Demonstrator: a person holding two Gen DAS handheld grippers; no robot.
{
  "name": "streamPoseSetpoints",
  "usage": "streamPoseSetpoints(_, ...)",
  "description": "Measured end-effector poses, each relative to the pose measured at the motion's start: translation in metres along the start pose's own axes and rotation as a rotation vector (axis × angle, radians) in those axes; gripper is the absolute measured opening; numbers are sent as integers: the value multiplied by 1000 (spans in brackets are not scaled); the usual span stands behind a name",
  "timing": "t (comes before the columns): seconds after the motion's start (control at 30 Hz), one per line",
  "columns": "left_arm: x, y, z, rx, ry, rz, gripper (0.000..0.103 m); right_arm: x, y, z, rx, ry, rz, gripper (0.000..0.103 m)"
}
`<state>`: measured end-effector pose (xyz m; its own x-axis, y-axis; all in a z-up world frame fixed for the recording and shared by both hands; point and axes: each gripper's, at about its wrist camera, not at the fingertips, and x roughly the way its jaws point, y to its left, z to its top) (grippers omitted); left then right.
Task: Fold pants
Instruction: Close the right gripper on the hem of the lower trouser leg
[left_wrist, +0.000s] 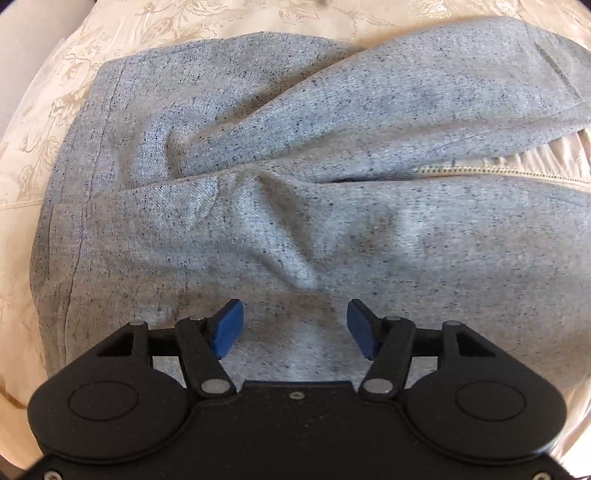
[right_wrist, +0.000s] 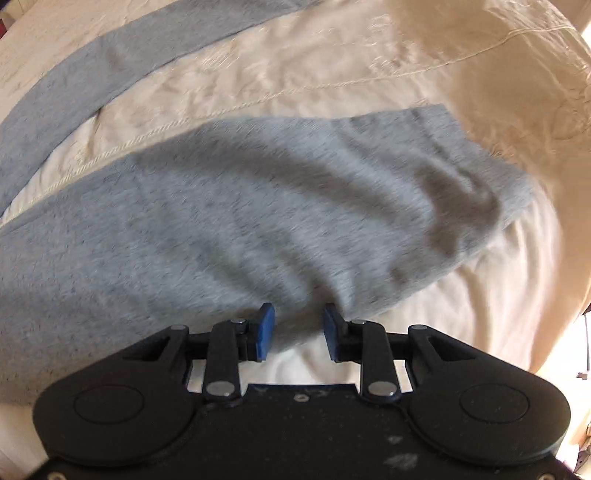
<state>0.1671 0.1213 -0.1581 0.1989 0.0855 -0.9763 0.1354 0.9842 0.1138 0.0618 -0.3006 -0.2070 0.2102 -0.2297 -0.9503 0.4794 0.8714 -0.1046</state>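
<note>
Lying spread across a cream embroidered bedspread (left_wrist: 44, 122) on a bed, the grey speckled sweatpants (left_wrist: 295, 206) have their two legs parted in a V, a strip of the bedspread's piped seam showing between them. Pointing steeply down over the rumpled upper part, the left gripper (left_wrist: 295, 326) has its blue-padded fingers (left_wrist: 228, 326) spread wide with nothing between them, only cloth lying below. Over near the end of one leg, the right gripper (right_wrist: 298, 330) has its fingers (right_wrist: 265, 330) about half apart, straddling the leg's lower edge; that view is blurred, so whether the pads touch cloth I cannot tell.
</note>
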Motion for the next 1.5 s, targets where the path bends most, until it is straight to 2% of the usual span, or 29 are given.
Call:
streamPoseSetpoints(0.13,-24,-36,-7,-58,-24,-13,64,-16,-51,40,23,-101,26,35)
streamPoseSetpoints(0.23,-38,-66,-12,-68,-54,-5,64,-9,-85,79,44,-142,30,35)
streamPoseSetpoints(0.37,-46,-98,-12,-62,-79,-3,64,25,-121,120,14,-158,66,35)
streamPoseSetpoints(0.5,-50,-115,-12,-66,-82,8,64,57,-136,146,-57,-120,68,35)
streamPoseSetpoints(0.6,-57,-127,-18,-74,-70,21,64,74,-143,155,-98,-92,74,36)
streamPoseSetpoints(0.73,-49,-135,-19,-71,-49,49,64,90,-155,163,-96,-58,156,37)
streamPoseSetpoints(0.83,-47,-141,-19,-66,-40,68,64,92,-163,165,-71,-32,261,38)
streamPoseSetpoints(0.9,-47,-143,-17,-66,-37,77,64,96,-163,165,-85,3,330,32)
streamPoseSetpoints(0.93,-47,-144,-16,-67,-38,80,64,93,-161,164,-110,-4,323,10)
streamPoseSetpoints(0.97,-48,-146,-15,-68,-44,83,64,90,-159,162,-128,-15,310,6)
streamPoseSetpoints(1.03,-51,-147,-12,-74,-60,84,64,80,-159,160,-87,-35,313,5)
streamPoseSetpoints(1.1,-53,-150,-10,-83,-75,74,64,55,-161,162,-77,-108,285,5)
streamPoseSetpoints(1.17,-52,-155,-8,-80,-75,65,64,55,-166,180,-66,-154,258,4)
streamPoseSetpoints(1.23,-50,-162,-6,-62,-69,68,64,71,-166,198,-51,-120,263,4)
streamPoseSetpoints(1.3,-50,-170,-6,-40,-72,68,64,87,-152,203,-115,-106,229,4)
streamPoseSetpoints(1.37,-54,-176,-8,-21,-80,60,64,97,-142,204,-152,-90,208,9)
streamPoseSetpoints(1.4,-55,-179,-8,-13,-85,57,64,96,-142,204,-150,-94,216,14)
streamPoseSetpoints(1.5,-56,-183,-11,9,-83,54,64,70,-166,196,-65,-157,255,24)
